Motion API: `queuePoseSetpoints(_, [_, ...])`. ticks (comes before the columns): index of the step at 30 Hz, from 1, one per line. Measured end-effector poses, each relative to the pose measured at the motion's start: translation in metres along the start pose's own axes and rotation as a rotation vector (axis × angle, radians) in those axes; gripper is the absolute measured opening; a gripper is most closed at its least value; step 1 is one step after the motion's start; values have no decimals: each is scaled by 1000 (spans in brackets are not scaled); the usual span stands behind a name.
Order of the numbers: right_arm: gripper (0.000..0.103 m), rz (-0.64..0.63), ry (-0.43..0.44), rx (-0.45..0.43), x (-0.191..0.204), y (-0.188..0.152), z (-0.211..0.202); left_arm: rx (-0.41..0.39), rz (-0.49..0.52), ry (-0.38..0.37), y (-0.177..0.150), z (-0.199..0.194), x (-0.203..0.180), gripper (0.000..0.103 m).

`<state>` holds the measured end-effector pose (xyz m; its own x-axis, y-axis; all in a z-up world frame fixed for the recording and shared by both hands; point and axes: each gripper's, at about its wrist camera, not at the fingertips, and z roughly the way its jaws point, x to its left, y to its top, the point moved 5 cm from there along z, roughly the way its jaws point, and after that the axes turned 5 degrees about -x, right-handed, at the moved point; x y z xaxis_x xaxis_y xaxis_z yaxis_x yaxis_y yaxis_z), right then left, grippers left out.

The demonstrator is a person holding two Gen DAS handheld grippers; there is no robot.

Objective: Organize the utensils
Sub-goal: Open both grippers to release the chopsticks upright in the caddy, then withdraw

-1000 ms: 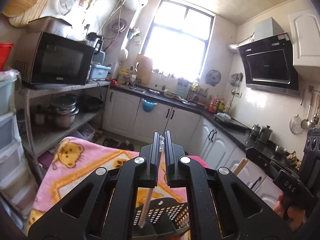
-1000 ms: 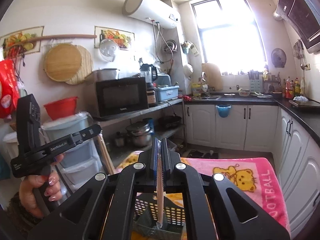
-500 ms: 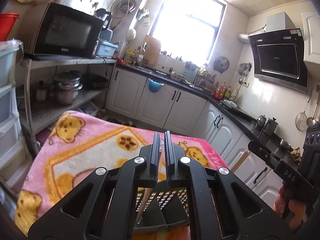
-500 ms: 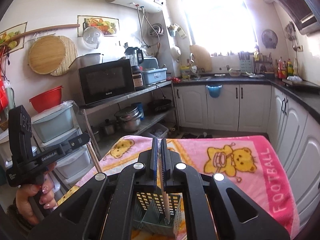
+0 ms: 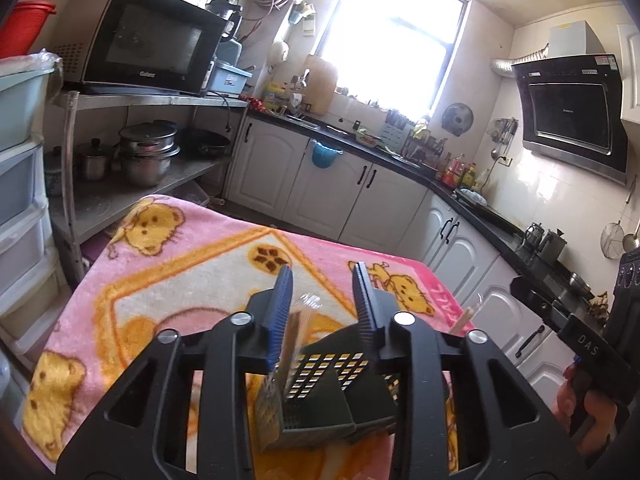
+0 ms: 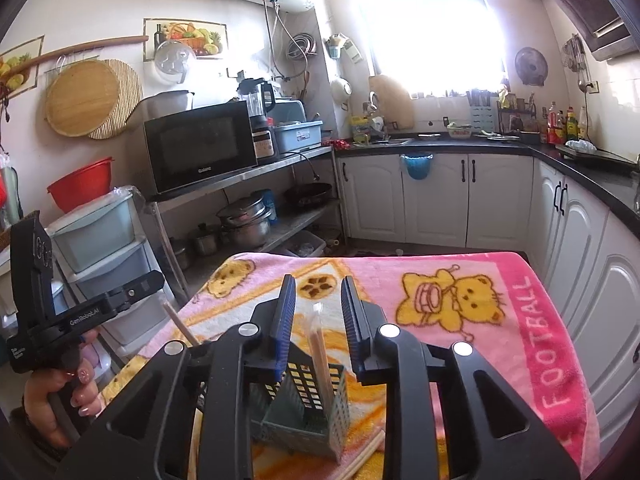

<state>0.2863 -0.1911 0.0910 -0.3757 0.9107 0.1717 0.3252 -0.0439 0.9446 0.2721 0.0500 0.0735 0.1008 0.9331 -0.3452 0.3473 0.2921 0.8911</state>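
Currently both hand-held grippers, left and right, stand wide over the utensil basket, each wrapped chopstick pair standing inside it. Release step; next, withdraw upward without snagging.

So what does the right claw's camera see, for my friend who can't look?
The open right claw hangs over a green utensil basket holding wrapped chopsticks, on a pink teddy-bear blanket. Behind is a sunny kitchen.
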Motion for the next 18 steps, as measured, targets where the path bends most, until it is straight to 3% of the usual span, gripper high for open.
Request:
queuePoseSetpoints(4, [33,5,-5,9,-5,-6,-6,-13,-1,16,-3,-9,4,46])
queuePoseSetpoints(13, [42,4,-13,41,-9,-25,-19,-21,-9,40,-13,-27,10,78])
queuePoseSetpoints(15, [45,1,-11,44,-8,-28,-22,-28,-8,50,-16,-32,11,90])
queuePoseSetpoints(18, [48,-15,-5,48,-4,-34,-28,-36,2,57,-19,-39,11,92])
